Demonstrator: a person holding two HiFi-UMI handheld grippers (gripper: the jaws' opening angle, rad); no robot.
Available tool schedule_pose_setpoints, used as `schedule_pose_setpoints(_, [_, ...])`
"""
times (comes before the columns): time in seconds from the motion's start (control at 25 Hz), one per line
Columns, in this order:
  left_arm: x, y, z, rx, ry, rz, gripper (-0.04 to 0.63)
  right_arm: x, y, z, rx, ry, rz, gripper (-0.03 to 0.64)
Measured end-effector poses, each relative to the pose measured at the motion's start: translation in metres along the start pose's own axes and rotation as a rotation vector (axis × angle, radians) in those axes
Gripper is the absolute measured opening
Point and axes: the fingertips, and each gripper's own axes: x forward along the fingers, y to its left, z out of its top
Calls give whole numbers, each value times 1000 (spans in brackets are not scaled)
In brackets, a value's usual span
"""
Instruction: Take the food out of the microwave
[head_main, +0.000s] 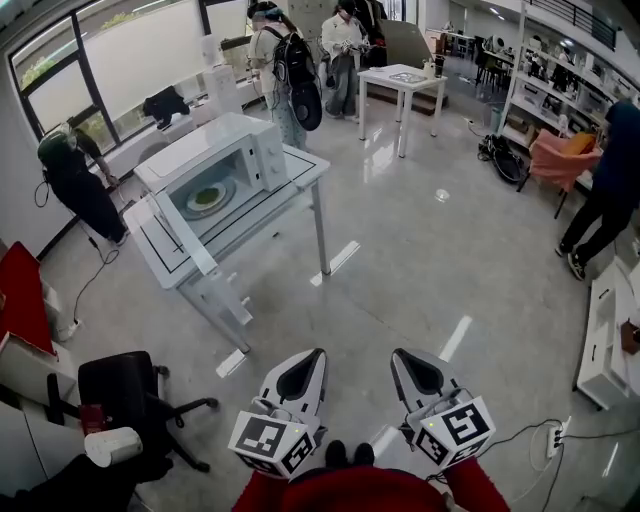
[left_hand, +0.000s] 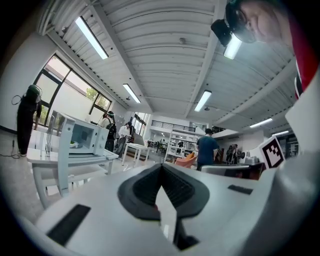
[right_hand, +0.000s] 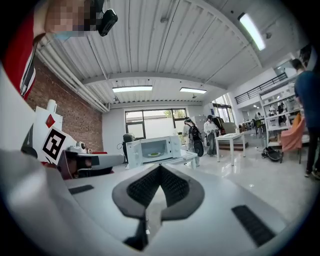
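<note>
Head view: left gripper (head_main: 306, 360) & right gripper (head_main: 408, 362) were both clenched, nothing btwn jaws, held near the person. Food (head_main: 207, 196), green on a plate, sat inside the microwave (head_main: 262, 150) on the white table (head_main: 304, 172), far left, well apart from both.

food (head_main: 205, 197) too small to identify, red clothing (head_main: 360, 492) cut off below
</note>
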Motion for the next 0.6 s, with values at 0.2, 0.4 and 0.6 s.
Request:
schedule_pose_setpoints(0.2, [4,10,0,-10,2,0,11,7,-2,-5,8,23,-27,14])
schedule_pose_setpoints(0.4, [9,20,-1,-25,5,1,10,16,-2,-7,8,42,-62,14])
schedule_pose_setpoints(0.6, [15,28,-2,-17,5,12,11,26,-1,-11,3,65,-70,14])
